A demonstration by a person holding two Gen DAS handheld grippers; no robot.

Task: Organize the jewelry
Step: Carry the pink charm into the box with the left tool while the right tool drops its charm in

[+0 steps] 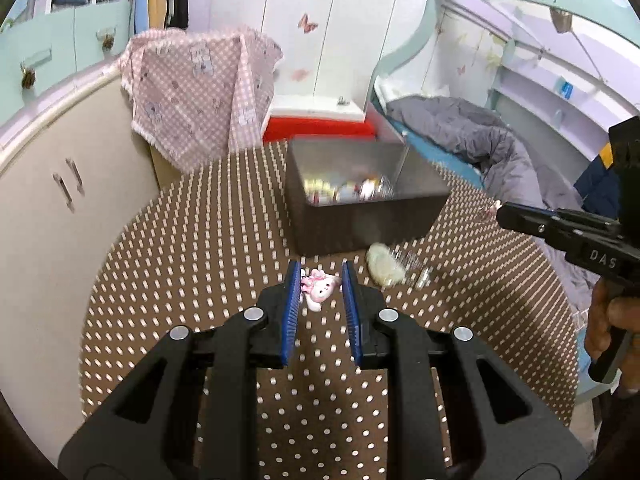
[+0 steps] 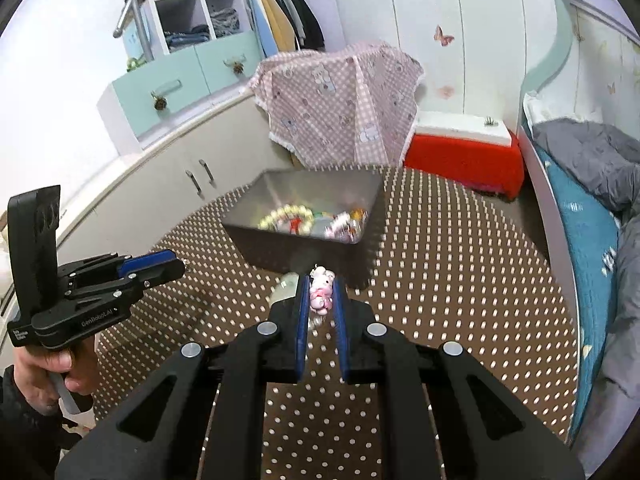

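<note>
Black linkages and blue pads fill the near edge of both wrist views. On the left, the left gripper [image 1: 318,286] hangs over the dotted brown table [image 1: 200,240] with its jaws apart, and a pink bunny charm [image 1: 318,289] lies on the cloth between the pads, touching neither as far as I can tell. Just to the right of it sit a pale fuzzy piece [image 1: 383,266] and some clear, glinting bits [image 1: 418,272], too blurred to name. Behind them stands the dark metal box [image 1: 360,220], already holding a jumble of beads and trinkets.

Further right, the right gripper [image 2: 320,294] has its pads drawn narrow around a second pink charm [image 2: 320,290], lifted in front of the box [image 2: 256,232] and short of its near wall.

The risks, as I judge them: that held charm is small, glossy and pinched at its sides, so a tilt or a knock against the box wall could squirt it out onto the table. If the left jaws close off-centre, the bunny may skid or flip. The two tools work close together near the box, so they could collide.
</note>
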